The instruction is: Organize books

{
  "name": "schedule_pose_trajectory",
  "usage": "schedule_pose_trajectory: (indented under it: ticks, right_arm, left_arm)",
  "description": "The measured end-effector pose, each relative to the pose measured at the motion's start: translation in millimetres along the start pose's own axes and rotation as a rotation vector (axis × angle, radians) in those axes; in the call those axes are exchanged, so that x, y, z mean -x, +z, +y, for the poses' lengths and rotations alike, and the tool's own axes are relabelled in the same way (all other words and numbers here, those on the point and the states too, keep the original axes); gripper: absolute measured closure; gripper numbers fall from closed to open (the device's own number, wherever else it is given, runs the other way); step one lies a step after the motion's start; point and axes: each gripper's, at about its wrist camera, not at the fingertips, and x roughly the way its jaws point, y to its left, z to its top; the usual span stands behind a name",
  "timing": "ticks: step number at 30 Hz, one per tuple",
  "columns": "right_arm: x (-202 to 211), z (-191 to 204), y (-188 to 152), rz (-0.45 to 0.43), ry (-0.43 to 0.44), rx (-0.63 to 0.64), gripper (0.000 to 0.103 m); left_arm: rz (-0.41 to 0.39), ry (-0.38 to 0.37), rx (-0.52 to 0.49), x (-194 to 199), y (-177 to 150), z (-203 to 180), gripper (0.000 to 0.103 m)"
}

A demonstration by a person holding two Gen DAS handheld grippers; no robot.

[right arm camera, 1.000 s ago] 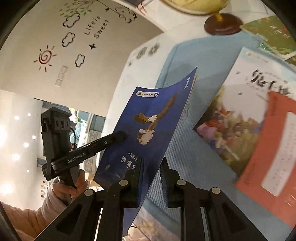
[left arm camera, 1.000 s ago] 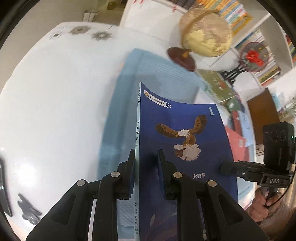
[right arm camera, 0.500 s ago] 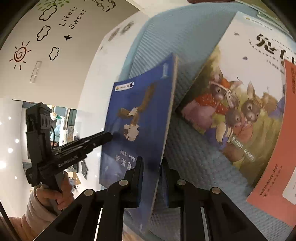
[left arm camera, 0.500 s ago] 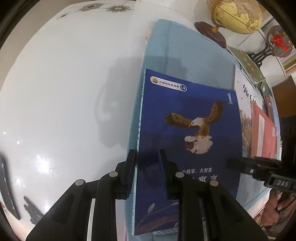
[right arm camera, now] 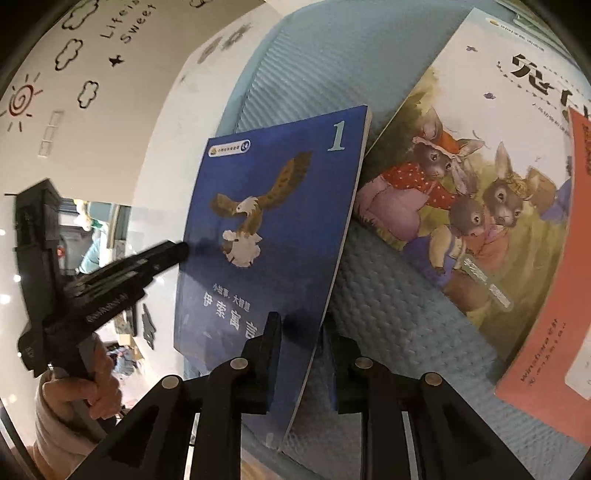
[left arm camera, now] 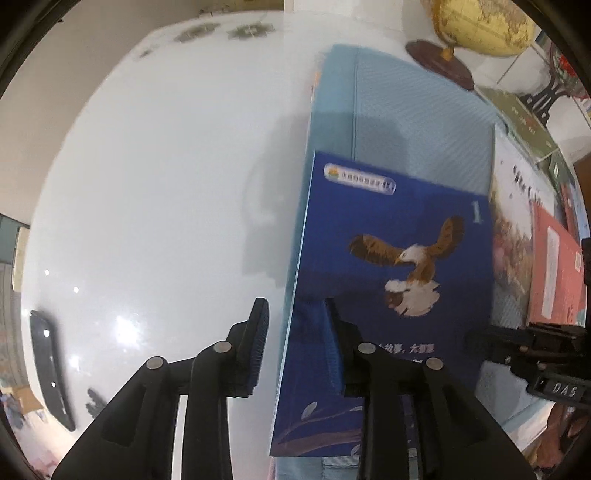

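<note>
A dark blue book with an eagle and the number 1 on its cover (left arm camera: 399,258) (right arm camera: 273,206) lies nearly flat on the left part of a light blue mat (left arm camera: 406,122). My left gripper (left arm camera: 294,312) straddles its spine edge. Its jaws are opening, and a gap shows between the left pad and the book. My right gripper (right arm camera: 299,325) straddles the book's opposite long edge near the bottom corner, its jaws also opening, the pads no longer pressing. A rabbit picture book (right arm camera: 461,206) and a red book (right arm camera: 546,314) lie to the right on the mat.
The mat lies on a glossy white table (left arm camera: 166,184). A globe on a wooden stand (left arm camera: 480,26) and a green book (left arm camera: 517,114) sit at the far end. A dark flat object (left arm camera: 48,369) lies near the table's left edge. A hand (right arm camera: 81,387) holds the left gripper.
The blue book came down from upright between both grippers to lie on the mat. Both grippers sank with it, and their jaws have widened off the cover.
</note>
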Motion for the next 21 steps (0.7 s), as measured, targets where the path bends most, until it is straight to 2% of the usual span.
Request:
schedule_pose_trajectory:
  ticks: [1,2,3,4,5,6,8,12,16,21]
  right_arm:
    - [1.6,1.8,0.0,0.002,-0.013,0.003,0.065]
    - [5.2,3.4,-0.4,-0.002,-0.022,0.007,0.041]
    - [10.4,4.3,-1.1,-0.015,-0.027,0.010,0.031]
    - [14.9,4.0,-2.1,-0.031,-0.031,0.011,0.019]
    - [22.3,2.4,-3.6,-0.056,-0.032,0.010,0.018]
    - [29.5,-0.4,-4.6,-0.075,-0.031,0.004,0.018]
    - [41.9,-10.9,-6.2,-0.087,-0.034,-0.021,0.018]
    - [70.5,-41.0,-18.4,-0.139,-0.053,-0.088,0.018]
    - [114.0,-86.3,-47.5,-0.206,-0.098,-0.184,0.018]
    - [163.5,-148.4,-88.2,-0.265,-0.175,-0.285,0.018]
  left_arm:
    - [-0.006,0.004,0.001,3.7,1.0,-0.5,0.067]
    - [-0.013,0.005,0.000,7.9,2.8,-2.1,0.065]
    - [-0.018,0.003,-0.005,11.1,4.8,-4.4,0.063]
    - [-0.022,0.000,-0.015,13.7,7.5,-8.1,0.054]
    - [-0.023,0.000,-0.021,14.8,10.4,-9.8,0.036]
    - [-0.034,-0.004,-0.030,16.9,13.1,-15.5,0.031]
    - [-0.059,-0.020,-0.048,21.0,16.6,-27.4,0.030]
    - [-0.056,-0.082,-0.105,25.7,27.4,-67.1,0.030]
    - [-0.064,-0.114,-0.225,28.6,33.3,-134.5,0.030]
    - [-0.030,-0.193,-0.330,25.8,21.7,-214.3,0.030]
